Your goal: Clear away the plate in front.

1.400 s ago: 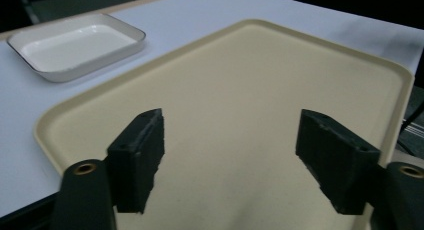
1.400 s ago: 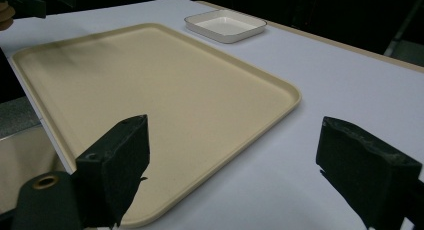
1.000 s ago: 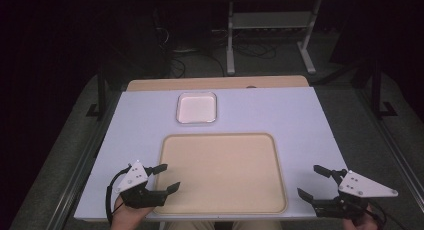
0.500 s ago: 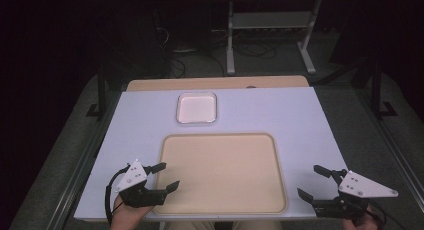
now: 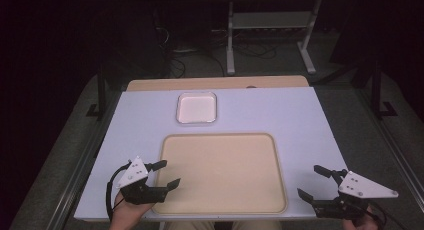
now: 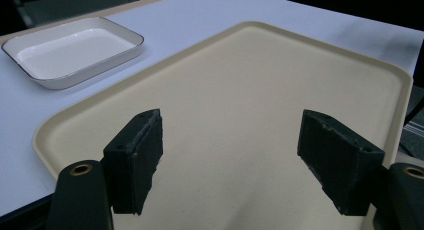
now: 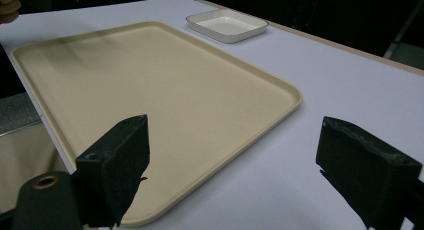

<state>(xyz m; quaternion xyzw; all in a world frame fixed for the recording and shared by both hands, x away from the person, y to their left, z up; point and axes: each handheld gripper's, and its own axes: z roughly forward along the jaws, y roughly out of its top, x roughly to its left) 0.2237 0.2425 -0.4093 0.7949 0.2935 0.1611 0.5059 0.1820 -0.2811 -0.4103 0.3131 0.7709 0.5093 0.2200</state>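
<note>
A beige tray is laid on the near half of the white table, and a small white dish is set just beyond its far left corner, apart from it. The left gripper is held at the tray's near left corner, its jaws spread wide and empty, one reaching over the tray's rim. In the left gripper view the tray is seen between the jaws, with the dish at far left. The right gripper is held right of the tray, near the table's near right corner, jaws likewise parted with nothing between them.
</note>
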